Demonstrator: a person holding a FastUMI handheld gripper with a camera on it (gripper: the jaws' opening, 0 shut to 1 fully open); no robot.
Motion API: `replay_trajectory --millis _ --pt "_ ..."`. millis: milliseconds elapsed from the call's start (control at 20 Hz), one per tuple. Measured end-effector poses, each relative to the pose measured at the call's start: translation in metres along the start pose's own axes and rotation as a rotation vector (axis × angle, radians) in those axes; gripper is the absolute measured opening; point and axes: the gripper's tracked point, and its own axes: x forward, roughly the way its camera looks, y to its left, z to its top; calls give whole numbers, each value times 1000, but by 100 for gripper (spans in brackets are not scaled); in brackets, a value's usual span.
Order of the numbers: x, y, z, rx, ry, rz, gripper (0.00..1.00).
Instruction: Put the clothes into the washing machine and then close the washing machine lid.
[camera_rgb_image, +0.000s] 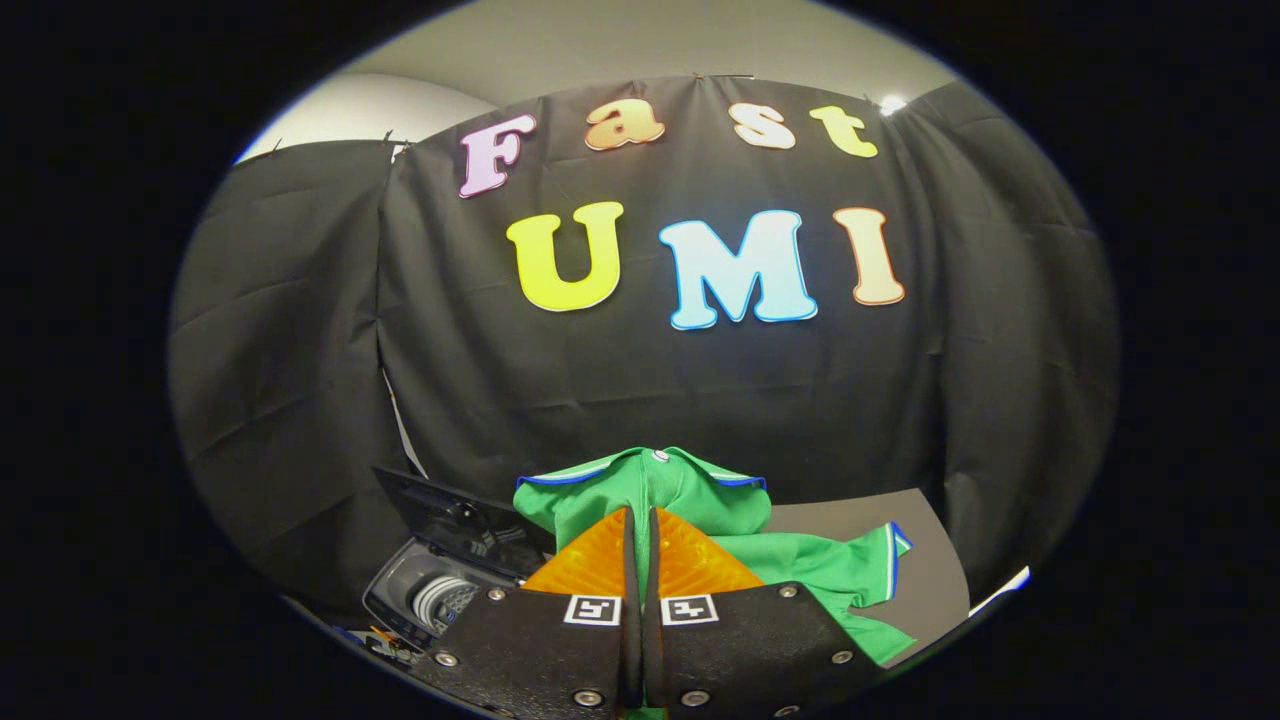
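The gripper (640, 520) is seen with its two fingers drawn nearly together, only a thin slit left between them, and green cloth is visible in that slit and around the tips. The shirt (690, 500) appears to be pinched there, near its collar, so the gripper is judged to be closed on it. The collar stands just beyond the tips and looks lifted, while the rest of the shirt trails away to the right of the fingers, a sleeve with a blue-edged cuff lying on the grey table (925, 540).

The washer (440, 590) sits low and to the left of the fingers, close by; its lid (450, 515) is raised behind the opening and the drum can be seen inside. Whether anything is already in the drum cannot be told.

The step in hand is judged to be the carrying of the shirt to the drum. The pinch should be kept firm, since only a small fold seems to be held. The shirt should be raised high enough that the trailing sleeve clears the table edge and the washer's rim before it is swung left. It should be released only when the bulk hangs over the opening, so that no cloth is left draped across the rim, where it would be caught when the lid is lowered.
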Motion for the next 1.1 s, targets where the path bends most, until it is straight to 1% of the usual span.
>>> replay_trajectory --millis 700,1100 --pt "-9 155 13 5 -53 160 1" --pt "10 248 -6 -17 -24 272 1"
